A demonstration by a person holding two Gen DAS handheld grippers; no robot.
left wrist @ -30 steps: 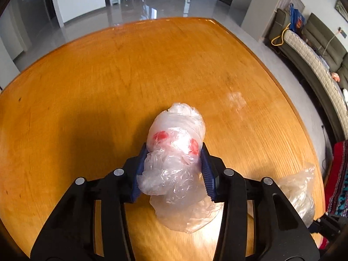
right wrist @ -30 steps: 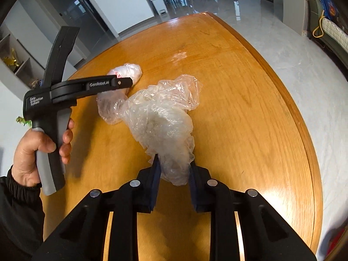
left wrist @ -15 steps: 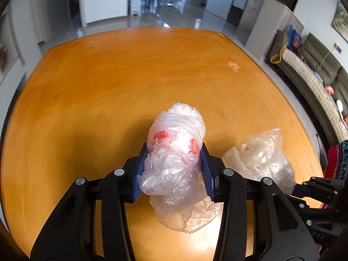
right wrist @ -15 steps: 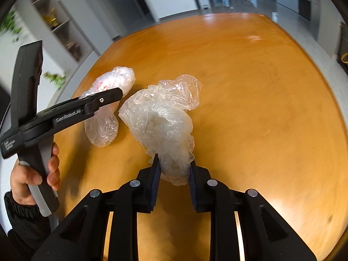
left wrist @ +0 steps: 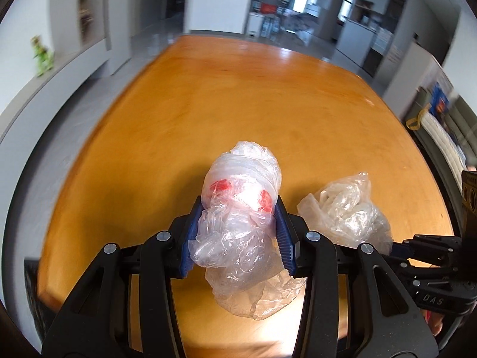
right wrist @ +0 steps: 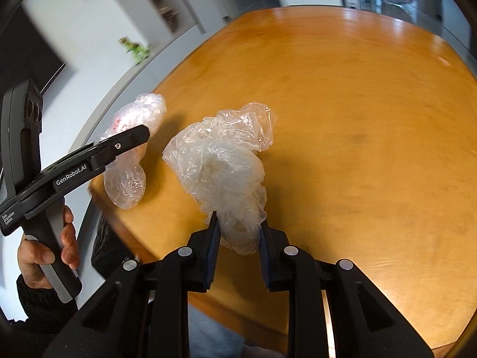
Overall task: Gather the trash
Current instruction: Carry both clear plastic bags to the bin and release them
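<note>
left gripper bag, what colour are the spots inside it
Red, seen through the clear plastic bag; clearest in the left wrist view.

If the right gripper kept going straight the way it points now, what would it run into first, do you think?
Beyond the plastic bag that the right gripper already holds, only the bare wooden table lies ahead; whether it would touch it is unclear.

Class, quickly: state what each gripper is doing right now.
Left gripper: shut on the red-marked plastic bag.
Right gripper: shut on the clear plastic bag.
</note>
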